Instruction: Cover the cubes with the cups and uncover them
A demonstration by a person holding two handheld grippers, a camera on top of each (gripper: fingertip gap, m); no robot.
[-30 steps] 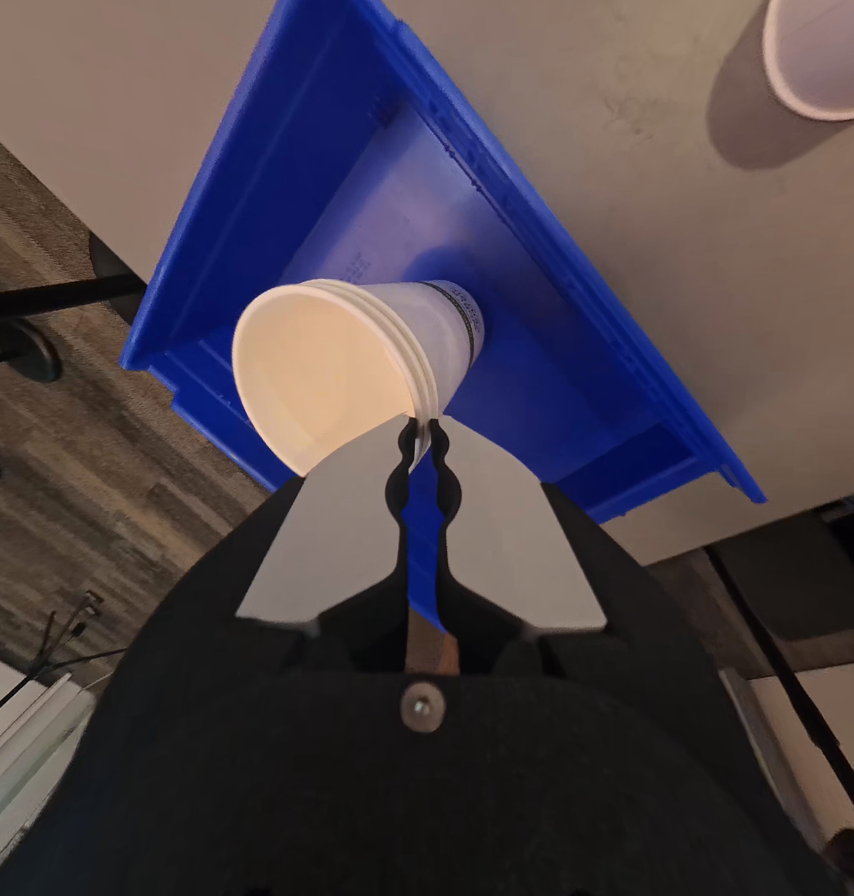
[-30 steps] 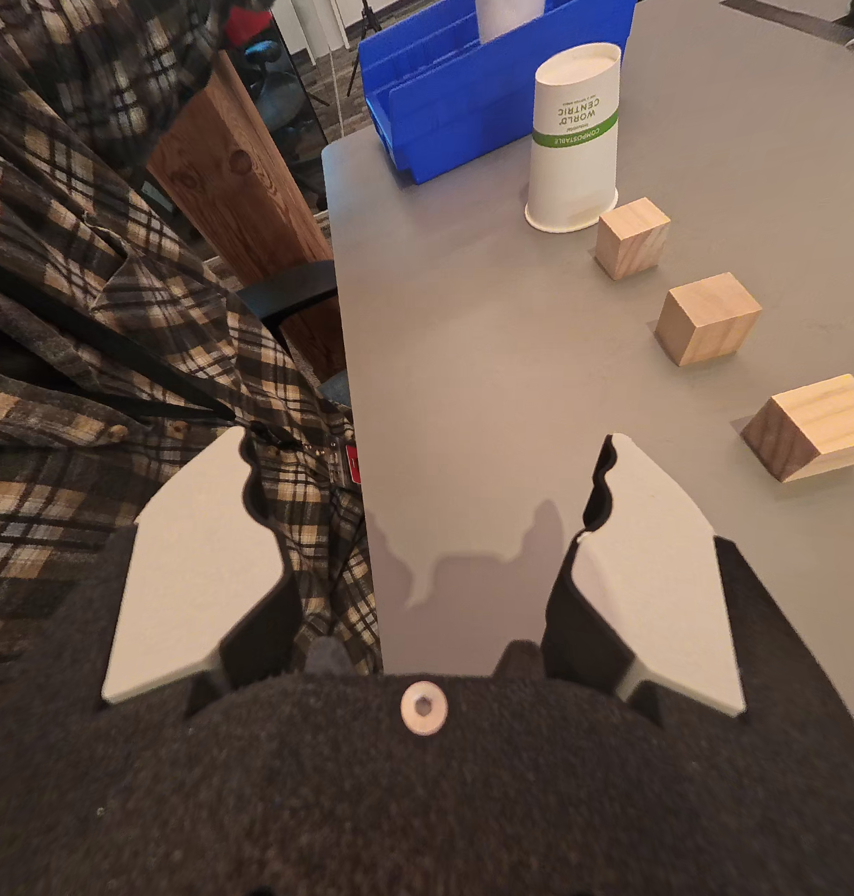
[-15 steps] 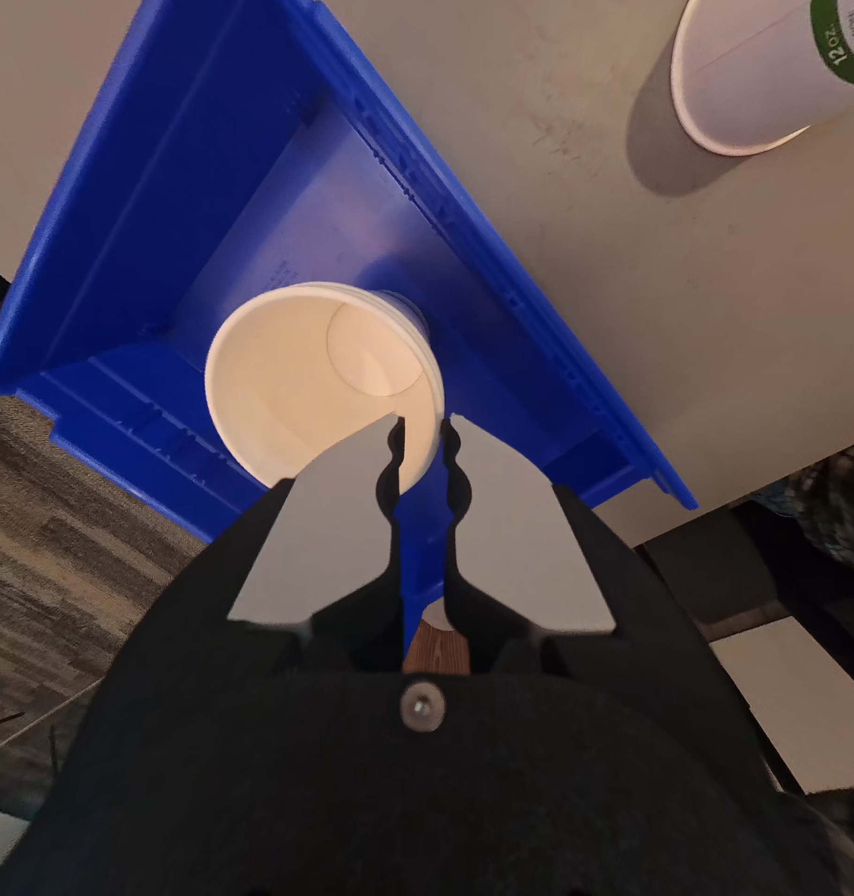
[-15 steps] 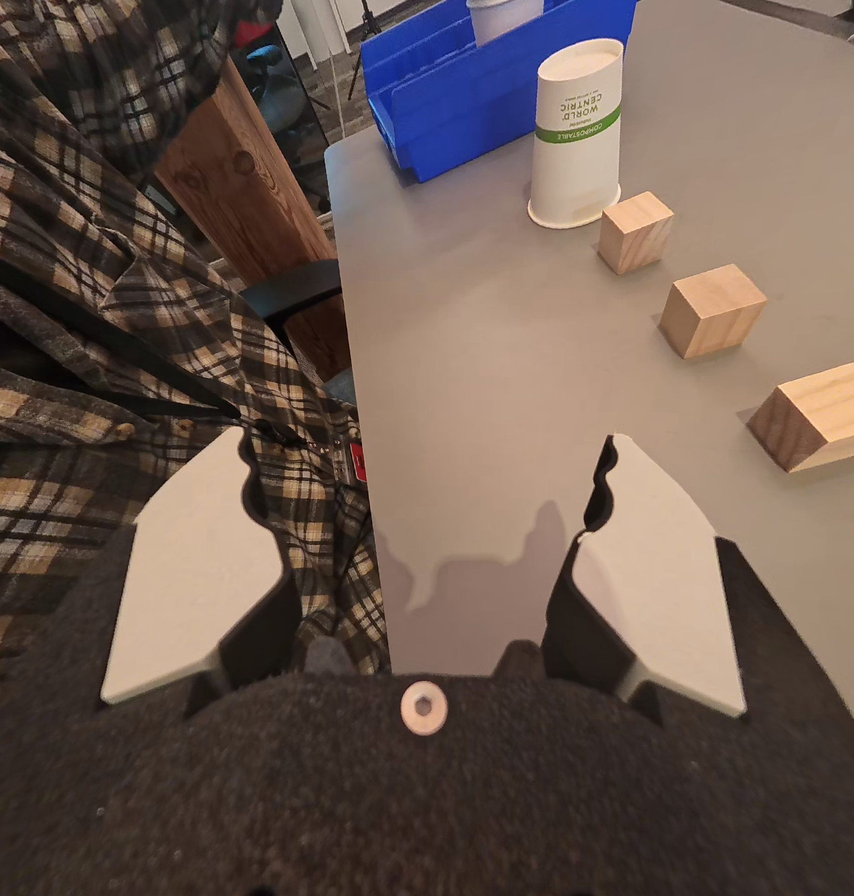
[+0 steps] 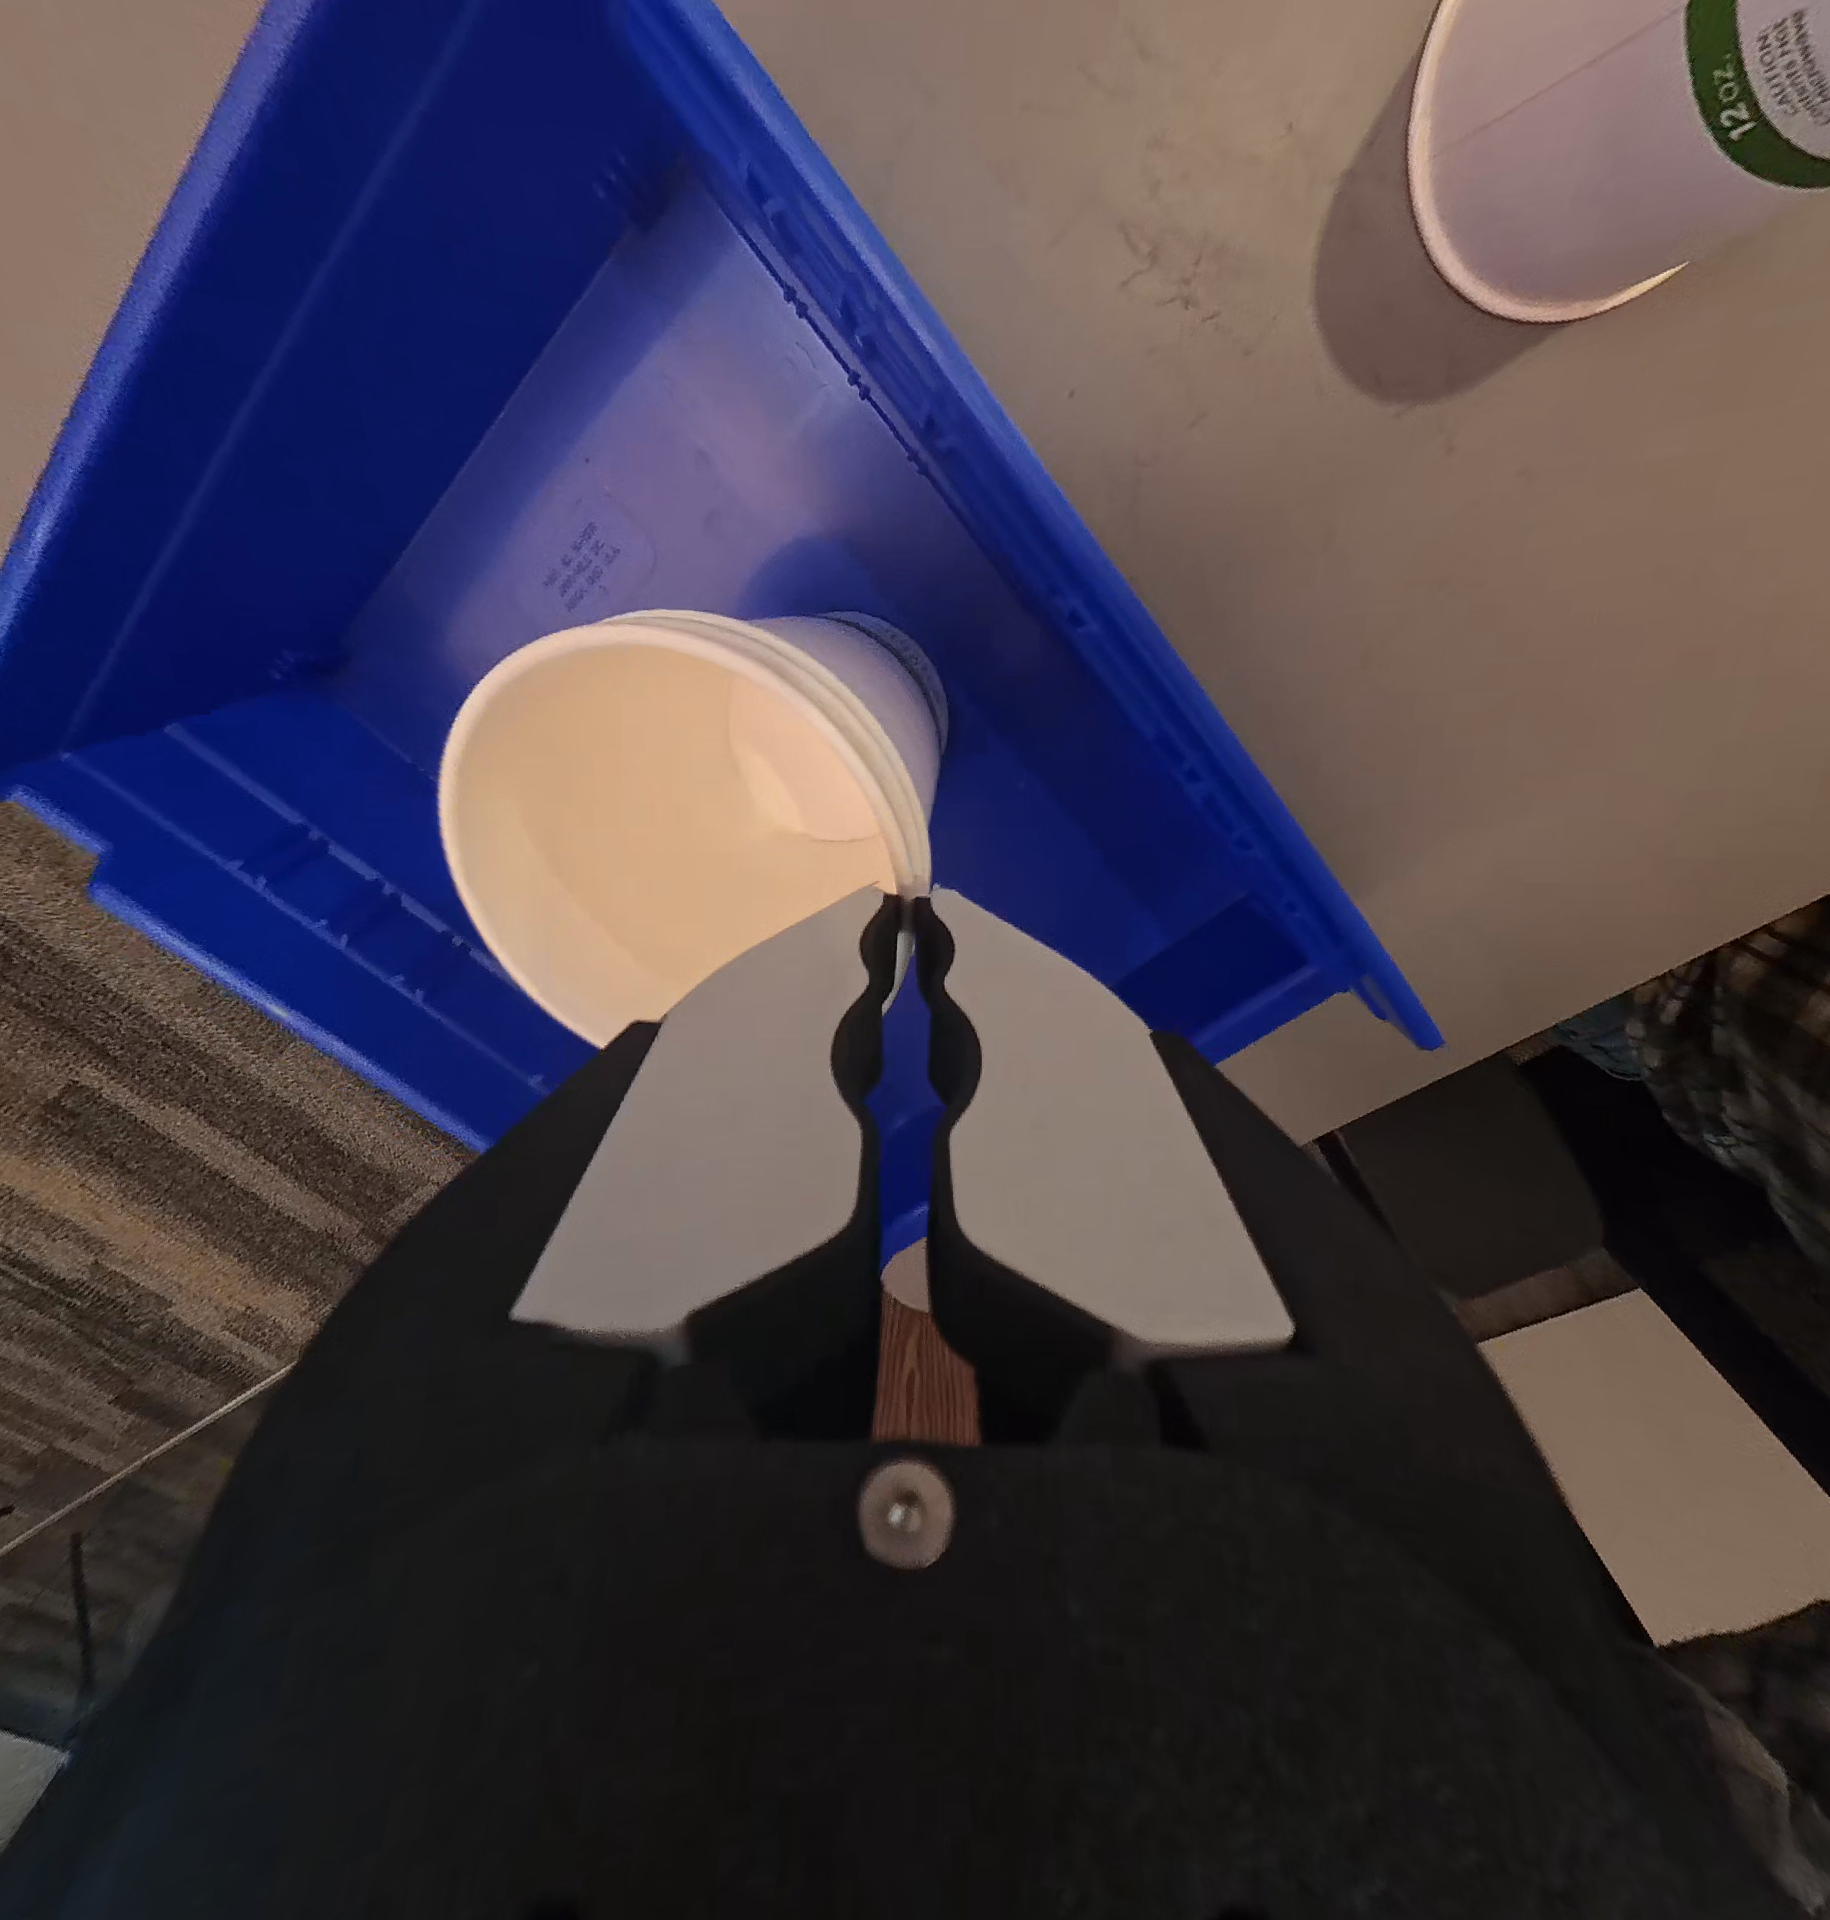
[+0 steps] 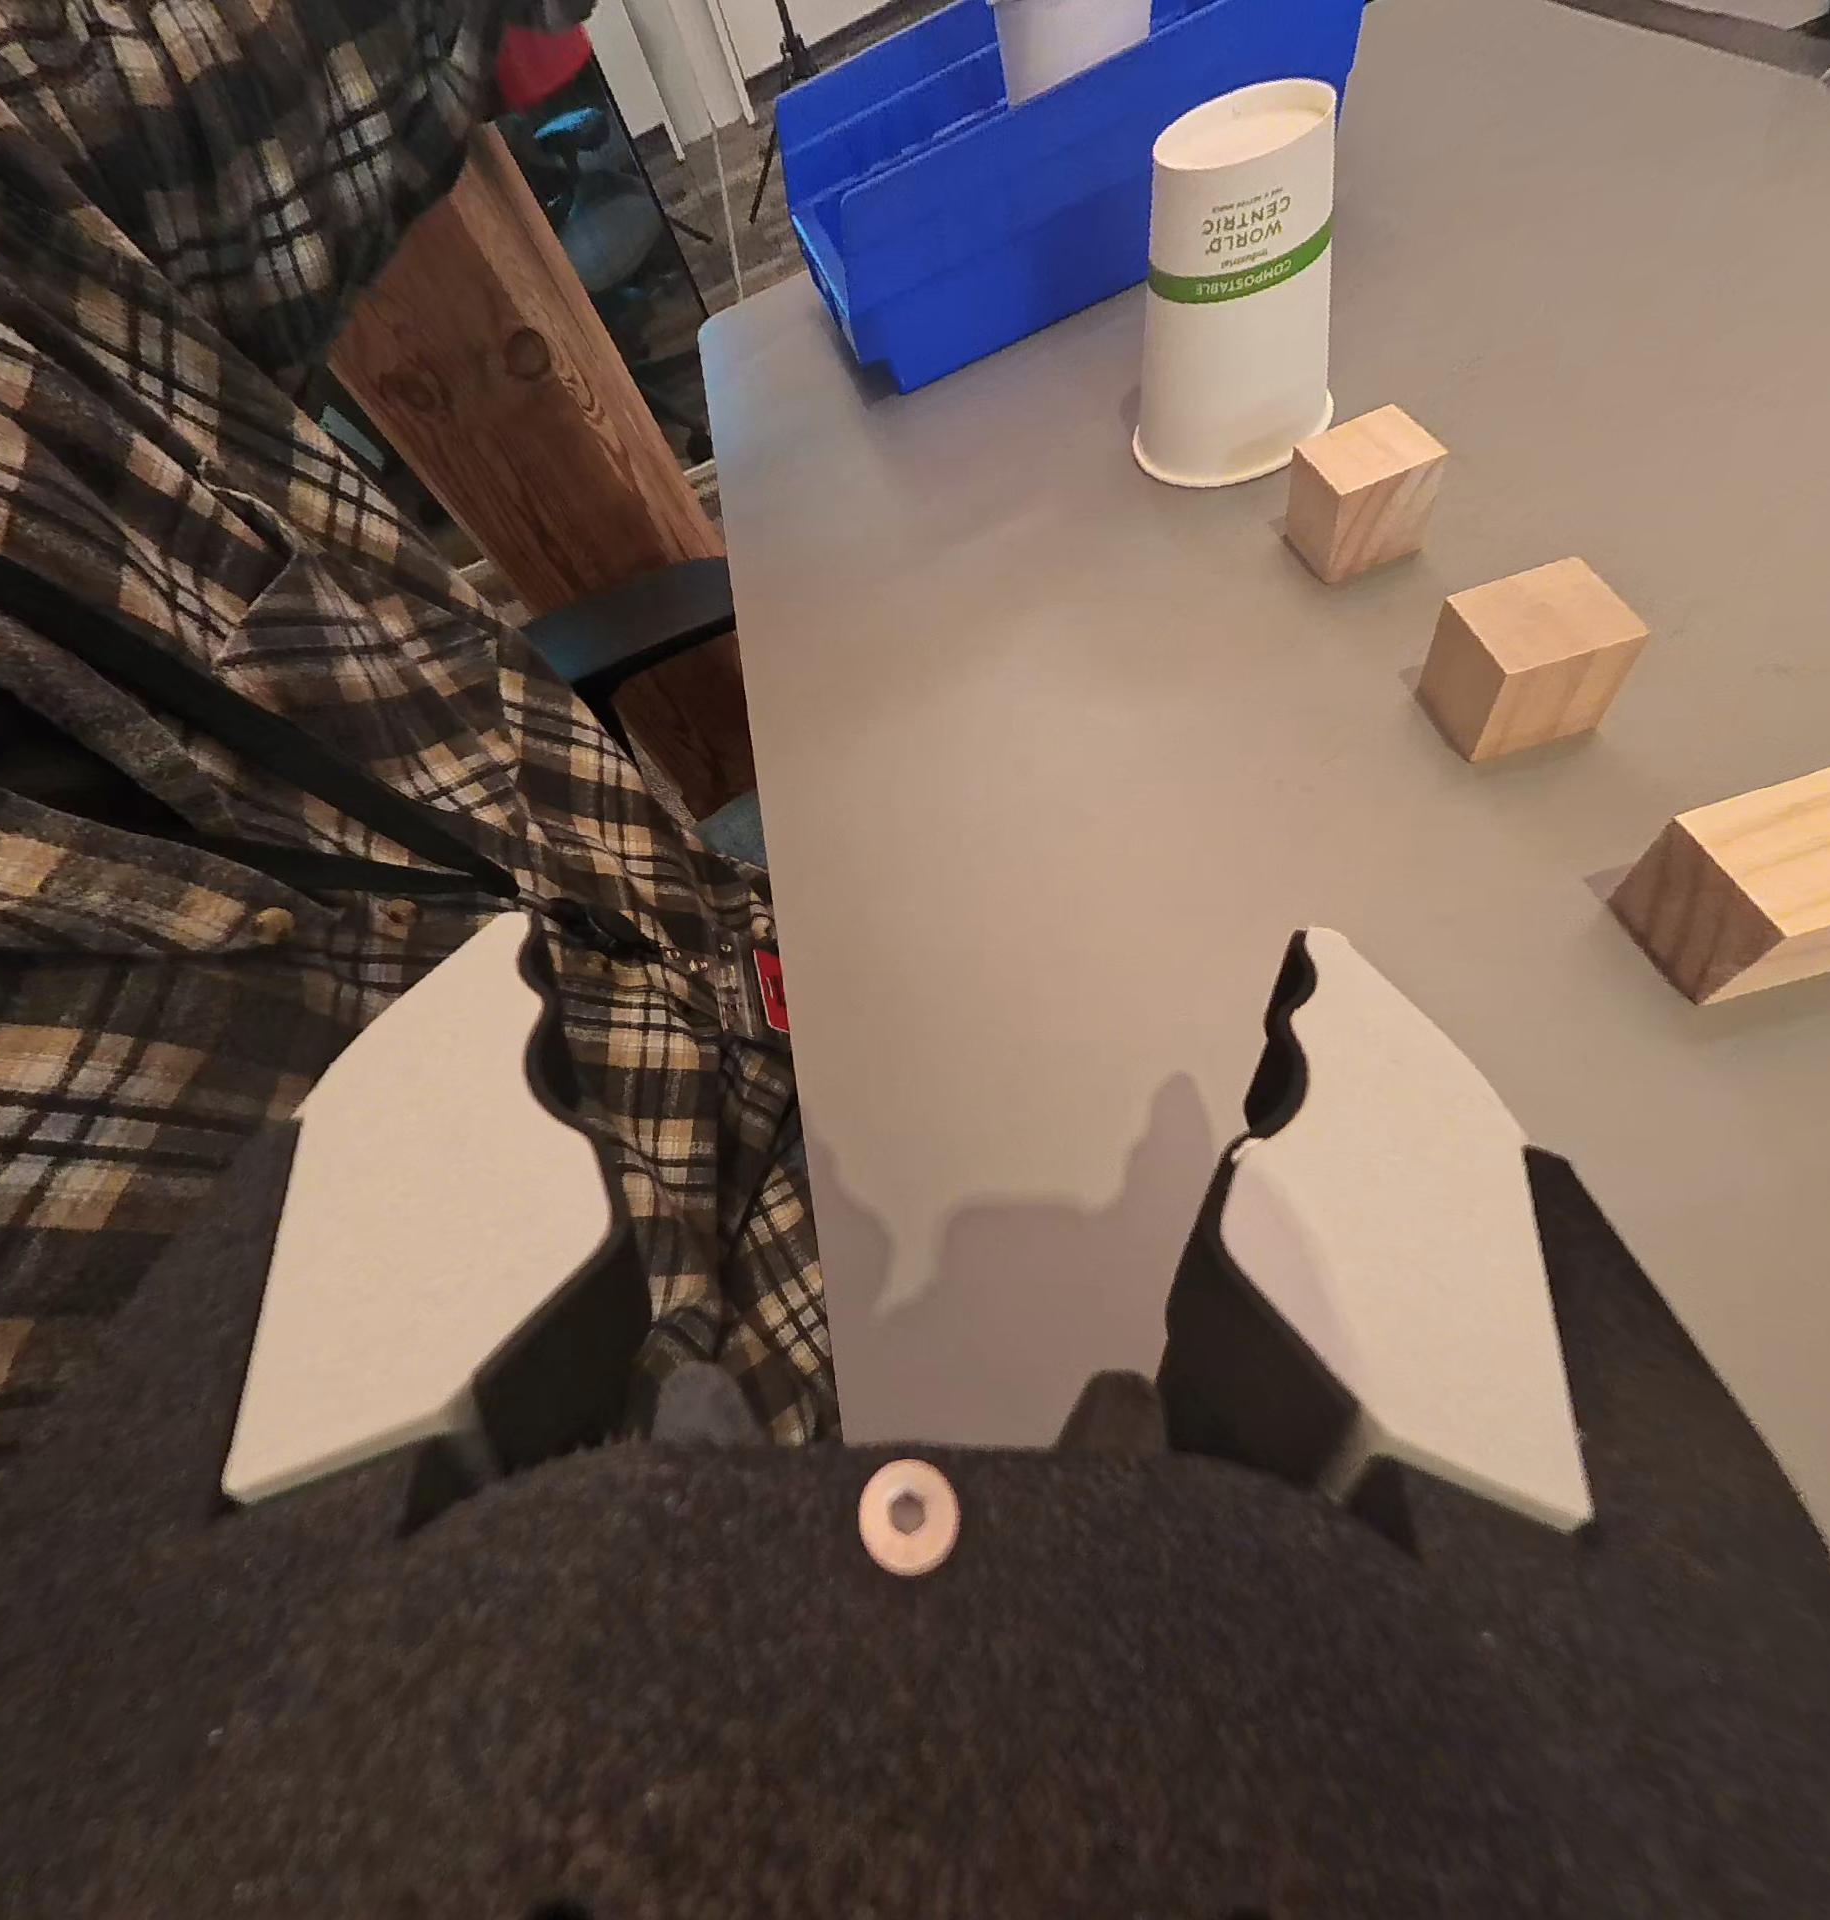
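White paper cup stack (image 5: 682,800) in blue plastic bin (image 5: 298,436) pinched at rim by left gripper (image 5: 909,914) fingers; right gripper (image 6: 916,997) gapes empty; next, probably peel one cup for bare wooden cubes (image 6: 1534,655).

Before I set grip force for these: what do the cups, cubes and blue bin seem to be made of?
Stacked cups: thin paper, matte white, going by the rolled rims. Cubes: bare light wood with visible grain. Blue bin: probably moulded plastic, glossy, with ribbed walls. The left gripper pinches the stack's rim.
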